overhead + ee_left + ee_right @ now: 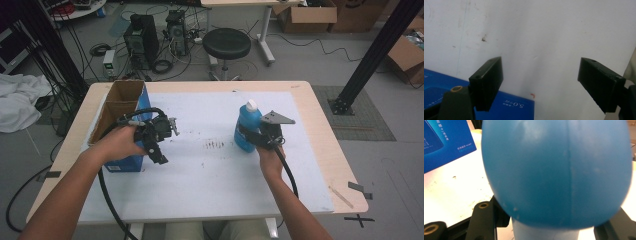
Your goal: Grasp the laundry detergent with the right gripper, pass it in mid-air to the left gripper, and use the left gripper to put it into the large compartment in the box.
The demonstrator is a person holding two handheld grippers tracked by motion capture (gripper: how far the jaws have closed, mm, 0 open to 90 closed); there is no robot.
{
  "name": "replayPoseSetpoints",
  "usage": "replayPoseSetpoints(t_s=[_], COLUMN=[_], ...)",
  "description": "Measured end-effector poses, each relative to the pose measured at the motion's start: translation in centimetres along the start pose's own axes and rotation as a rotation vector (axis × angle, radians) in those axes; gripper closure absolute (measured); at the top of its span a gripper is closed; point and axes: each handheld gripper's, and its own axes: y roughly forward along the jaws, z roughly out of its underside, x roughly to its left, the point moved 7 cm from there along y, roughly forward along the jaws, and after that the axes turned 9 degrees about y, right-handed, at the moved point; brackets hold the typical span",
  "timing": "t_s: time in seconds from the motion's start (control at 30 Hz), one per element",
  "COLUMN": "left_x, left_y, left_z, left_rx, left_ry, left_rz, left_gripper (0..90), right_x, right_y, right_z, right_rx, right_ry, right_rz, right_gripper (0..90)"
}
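A blue bottle (246,127) with a white cap stands upright right of the table's middle. My right gripper (260,136) is shut on its lower body from the near side. In the right gripper view the bottle (556,170) bulges between the two jaws. An open blue carton (127,107) with brown inner flaps stands at the table's left. My left gripper (162,145) hovers just right of it, open with nothing between the jaws. The left gripper view looks down past the gripper (540,80) onto the white sheet, with the carton's edge (506,105) at lower left.
A white sheet (210,170) covers most of the wooden table, with a few dark specks near its middle. Beyond the far edge stand a black stool (226,43) and computer gear on the floor. A black post (372,55) rises at the right.
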Motion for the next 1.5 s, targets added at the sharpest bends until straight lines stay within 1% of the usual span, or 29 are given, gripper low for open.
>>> replayPoseSetpoints(t_s=[0.13,0.23,0.33,0.5,0.63,0.7,0.77,0.87,0.93,0.97,1.0,1.03,1.07,1.17,1.23,1.27,1.3,1.33,1.37,1.4,1.43,1.47,1.5], left_x=[0.0,-0.1,-0.2,-0.3,-0.3,-0.4,-0.4,-0.4,-0.5,-0.5,-0.5,-0.6,-0.6,-0.7,-0.9,-0.9,-0.9,-1.0,-1.1,-1.1,-1.2,-1.3,-1.4], left_y=[0.0,-0.1,-0.2,-0.4,-0.5,-0.6,-0.7,-0.9,-1.1,-1.1,-1.3,-1.4,-1.5,-1.6,-1.8,-1.8,-1.9,-2.0,-2.0,-2.1,-2.1,-2.1,-2.2], left_z=[0.0,-0.1,-0.2,-0.5,-0.8,-1.0,-1.1,-1.4,-1.6,-1.6,-1.8,-1.9,-2.0,-2.2,-2.5,-2.5,-2.6,-2.8,-2.9,-2.9,-3.1,-3.2,-3.3], left_rx=[-0.001,-0.003,-0.004,-0.01,-0.009,-0.007,-0.008,-0.006,-0.012,-0.012,-0.015,-0.022,-0.022,-0.018,-0.018,-0.018,-0.021,-0.019,-0.019,-0.011,-0.009,-0.011,-0.009], left_ry=[-0.001,-0.001,0.0,0.004,0.008,0.012,0.014,0.022,0.02,0.02,0.021,0.02,0.024,0.028,0.034,0.034,0.035,0.041,0.045,0.054,0.057,0.055,0.059], left_rz=[0.001,-0.001,-0.002,-0.006,-0.007,-0.008,-0.011,-0.017,-0.018,-0.018,-0.022,-0.021,-0.024,-0.027,-0.031,-0.031,-0.032,-0.033,-0.035,-0.036,-0.037,-0.038,-0.039], left_gripper=[21.0,21.1,21.1,21.0,21.0,21.0,21.0,20.9,20.9,20.9,20.9,20.8,20.9,20.9,20.9,20.9,20.9,20.9,20.9,20.8,20.8,20.9,20.9], right_x=[0.0,0.2,0.3,0.4,0.6,0.7,0.9,1.0,1.2,1.2,1.4,1.4,1.6,1.8,1.9,1.9,2.1,2.1,2.2,2.3,2.4,2.6,2.7], right_y=[0.0,-0.1,-0.1,-0.5,-1.1,-1.4,-1.7,-2.3,-2.7,-2.7,-3.1,-3.2,-3.4,-3.8,-4.0,-4.0,-4.3,-4.4,-4.4,-4.6,-4.7,-4.8,-4.9], right_z=[0.0,0.0,0.0,-0.3,-0.8,-1.0,-1.2,-1.4,-1.6,-1.6,-1.6,-1.6,-1.6,-1.3,-1.1,-1.1,-0.9,-0.9,-0.8,-0.8,-0.7,-0.7,-0.6], right_rx=[0.0,-0.007,-0.001,0.003,0.016,0.022,0.026,0.029,0.031,0.031,0.04,0.043,0.051,0.075,0.083,0.083,0.089,0.09,0.09,0.091,0.092,0.094,0.096], right_ry=[-0.004,-0.017,-0.035,-0.034,-0.05,-0.063,-0.064,-0.069,-0.076,-0.076,-0.094,-0.098,-0.112,-0.151,-0.164,-0.164,-0.174,-0.175,-0.174,-0.174,-0.176,-0.185,-0.194], right_rz=[0.005,0.007,0.003,-0.026,-0.072,-0.098,-0.126,-0.181,-0.221,-0.221,-0.272,-0.283,-0.309,-0.364,-0.391,-0.391,-0.43,-0.453,-0.466,-0.496,-0.514,-0.541,-0.557], right_gripper=[43.3,44.0,44.3,44.5,44.6,44.6,44.6,44.6,44.5,44.5,44.5,44.4,44.4,44.5,44.5,44.5,44.4,44.5,44.4,44.5,44.4,44.5,44.4])
